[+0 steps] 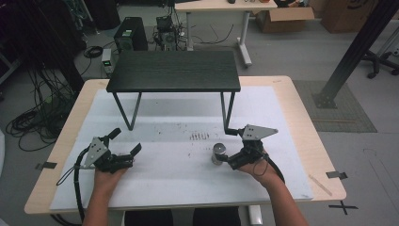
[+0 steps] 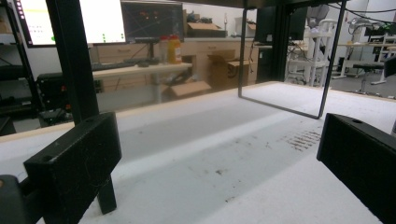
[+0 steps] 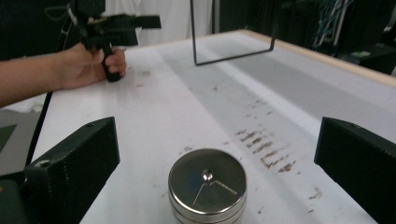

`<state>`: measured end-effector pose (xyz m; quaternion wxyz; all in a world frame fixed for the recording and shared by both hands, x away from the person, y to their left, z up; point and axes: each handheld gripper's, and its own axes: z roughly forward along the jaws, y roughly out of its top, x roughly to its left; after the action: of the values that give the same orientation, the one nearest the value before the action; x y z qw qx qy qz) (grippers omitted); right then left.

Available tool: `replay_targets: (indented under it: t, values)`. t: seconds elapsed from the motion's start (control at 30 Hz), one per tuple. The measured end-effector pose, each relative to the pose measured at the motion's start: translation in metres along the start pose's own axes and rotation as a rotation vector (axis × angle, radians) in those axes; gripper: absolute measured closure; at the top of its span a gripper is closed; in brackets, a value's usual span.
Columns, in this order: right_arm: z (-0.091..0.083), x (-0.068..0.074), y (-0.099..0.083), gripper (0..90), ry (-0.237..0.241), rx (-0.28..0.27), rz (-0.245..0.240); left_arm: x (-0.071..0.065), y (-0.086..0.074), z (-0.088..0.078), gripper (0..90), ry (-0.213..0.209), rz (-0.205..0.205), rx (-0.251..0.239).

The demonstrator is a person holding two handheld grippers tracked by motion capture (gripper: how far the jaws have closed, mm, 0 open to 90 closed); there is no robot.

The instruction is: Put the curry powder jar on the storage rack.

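A small round metal tin (image 1: pixel 219 153) stands on the white mat (image 1: pixel 179 174), right of centre. My right gripper (image 1: pixel 227 148) is open just right of it, one jaw on either side. In the right gripper view the tin (image 3: pixel 207 186) sits low between the two spread jaws, touching neither, with my right gripper (image 3: pixel 217 140) wide apart around it. My left gripper (image 1: pixel 126 142) rests on the mat at the left, open with nothing in it. In its own view the left gripper (image 2: pixel 217 144) has only bare mat between its jaws.
A low black table (image 1: pixel 174 70) on thin metal legs stands on the mat's far half. Brown smudges (image 1: pixel 199 136) mark the mat just in front of it. The other hand and its gripper (image 3: pixel 112 23) appear far off in the right gripper view. Cables (image 1: pixel 28 122) lie on the floor at left.
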<state>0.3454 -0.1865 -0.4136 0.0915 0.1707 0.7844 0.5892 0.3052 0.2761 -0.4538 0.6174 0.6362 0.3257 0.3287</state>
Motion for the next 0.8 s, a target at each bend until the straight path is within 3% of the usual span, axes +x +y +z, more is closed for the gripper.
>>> replay_targets:
  t: [0.33, 0.8]
  values:
    - [0.011, -0.001, -0.006, 0.0, 0.015, 0.100, 0.023, 0.000, 0.000, 0.000, 0.2, 0.000, -0.001, 0.000]
    - [0.018, -0.001, -0.012, 3.0, 0.017, 0.197, 0.060, 0.000, 0.000, 0.000, 0.2, 0.000, -0.001, -0.001]
